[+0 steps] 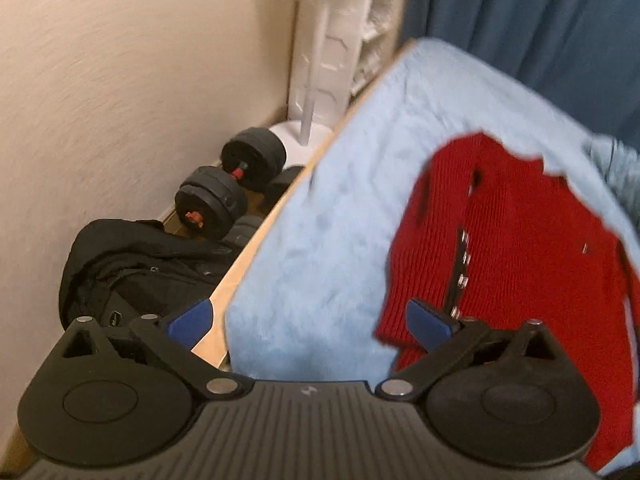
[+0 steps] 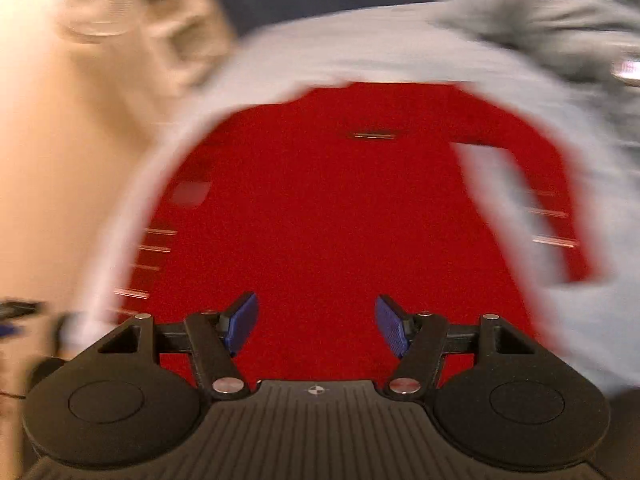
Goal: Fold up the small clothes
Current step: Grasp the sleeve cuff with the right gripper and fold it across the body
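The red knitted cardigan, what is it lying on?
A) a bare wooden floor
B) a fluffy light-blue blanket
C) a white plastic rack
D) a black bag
B: the red knitted cardigan lies spread flat on the fluffy light-blue blanket, which shows on every side of it.

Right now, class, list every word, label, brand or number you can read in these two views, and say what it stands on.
No text is legible.
Black bag: small mark, too small to read.
Red knit cardigan: small tag, unreadable; right wrist view is motion-blurred.
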